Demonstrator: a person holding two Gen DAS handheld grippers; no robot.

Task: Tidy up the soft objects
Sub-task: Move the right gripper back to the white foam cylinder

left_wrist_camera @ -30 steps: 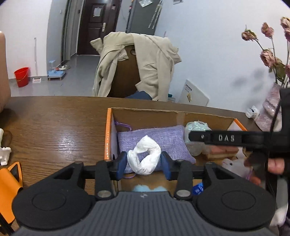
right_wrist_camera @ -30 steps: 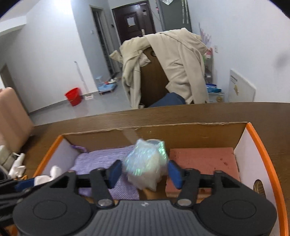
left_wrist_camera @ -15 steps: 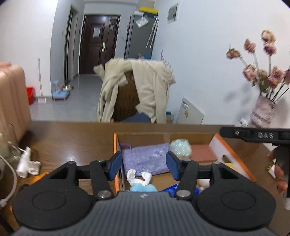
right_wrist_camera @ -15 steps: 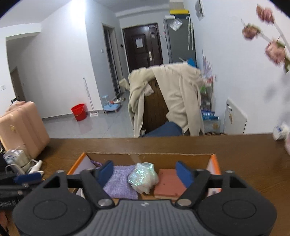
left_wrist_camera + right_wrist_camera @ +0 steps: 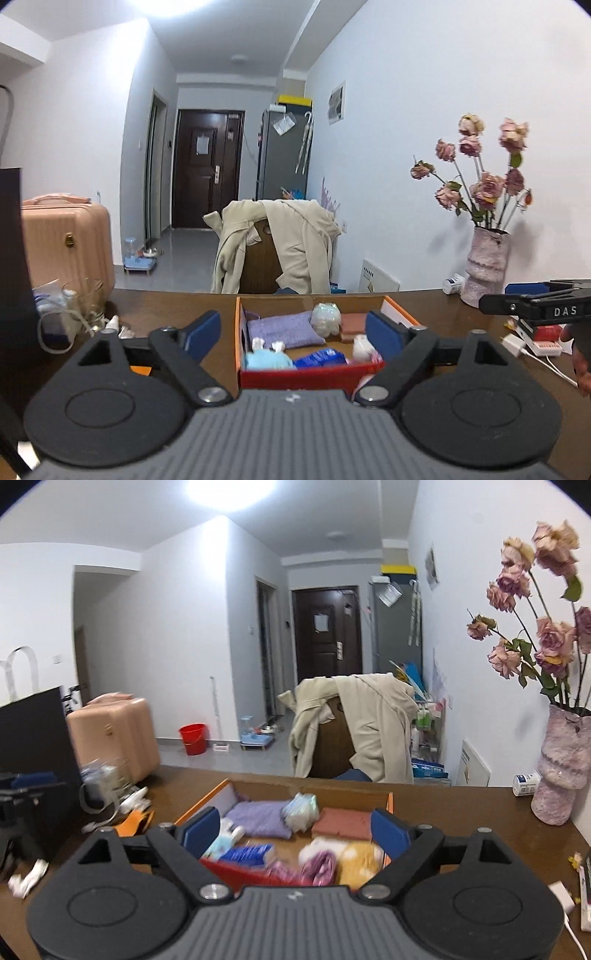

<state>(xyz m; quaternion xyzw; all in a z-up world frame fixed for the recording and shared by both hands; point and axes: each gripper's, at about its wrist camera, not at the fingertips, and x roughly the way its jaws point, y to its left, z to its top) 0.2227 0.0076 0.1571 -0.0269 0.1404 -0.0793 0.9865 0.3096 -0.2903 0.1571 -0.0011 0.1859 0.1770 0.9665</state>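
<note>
An orange-edged cardboard box (image 5: pixel 397 308) (image 5: pixel 201 804) sits on the brown table. In it lie a purple fabric pouch (image 5: pixel 282 328) (image 5: pixel 258 814), a shiny crumpled bag (image 5: pixel 325 317) (image 5: pixel 302 810), a pink-brown block (image 5: pixel 354 320) (image 5: pixel 345 821), a white soft item (image 5: pixel 267 345), a light blue plush (image 5: pixel 266 360) and, in the right wrist view, pink and yellow soft things (image 5: pixel 340 860). My left gripper (image 5: pixel 293 332) is open and empty, held back above the box's near edge. My right gripper (image 5: pixel 295 827) is open and empty, likewise held back.
A vase of dried roses (image 5: pixel 485 266) (image 5: pixel 559 768) stands at the table's right with a small white bottle (image 5: pixel 524 784) beside it. A glass and cables (image 5: pixel 79 302) (image 5: pixel 105 782) clutter the left. A coat-draped chair (image 5: pixel 277 247) stands behind the table. A charger and cable (image 5: pixel 532 345) lie at right.
Both grippers let go of their items, the white soft item and the shiny bag, which now lie in the box. Both opened wide and pulled up and back.
</note>
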